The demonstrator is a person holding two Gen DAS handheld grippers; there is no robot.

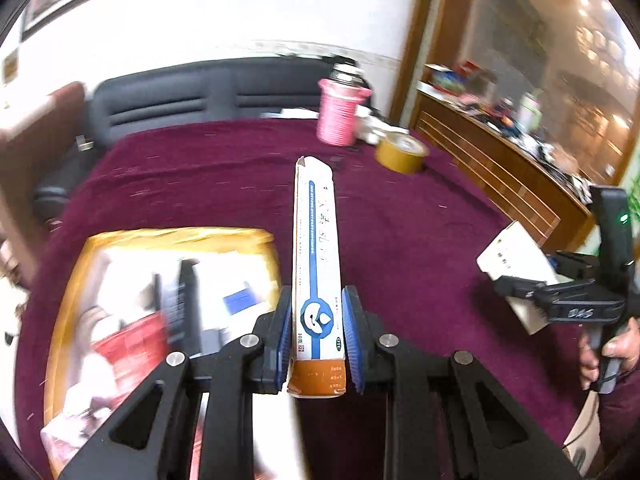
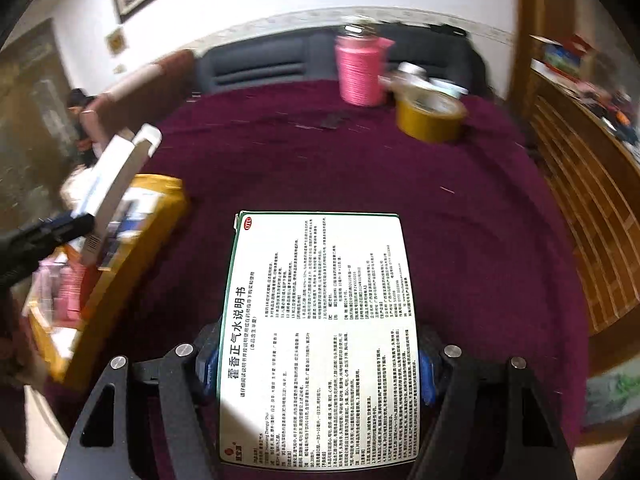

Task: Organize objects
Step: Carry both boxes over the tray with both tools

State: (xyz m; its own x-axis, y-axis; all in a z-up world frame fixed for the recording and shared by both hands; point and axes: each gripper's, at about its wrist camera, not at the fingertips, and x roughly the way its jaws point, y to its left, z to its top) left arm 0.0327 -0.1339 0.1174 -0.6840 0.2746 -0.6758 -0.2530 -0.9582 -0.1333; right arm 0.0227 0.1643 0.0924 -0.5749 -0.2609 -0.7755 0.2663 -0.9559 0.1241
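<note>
Maroon cloth point(image 1: 400, 216) is covering the table and filling the middle of both views, with a dark sofa point(image 1: 192, 96) and a white wall lying along the top. At the lower centre of the left wrist view, the left claw point(image 1: 318, 334) is clenching a narrow blue-and-white carton point(image 1: 316, 256) by its lower end, the carton pointing up the frame. A yellow-rimmed box point(image 1: 176, 236) crowded with packets is sitting at the lower left, just beside it. At the right edge, a hand point(image 1: 608, 352) is holding the right claw point(image 2: 316, 364). In the right wrist view, that claw is gripping a flat white box printed with black text point(image 2: 320, 320) across its width at the lower centre. A pink spool point(image 2: 358, 70) and a roll of tan tape point(image 2: 430, 118) are standing near each other toward the upper right, well apart from both claws.
</note>
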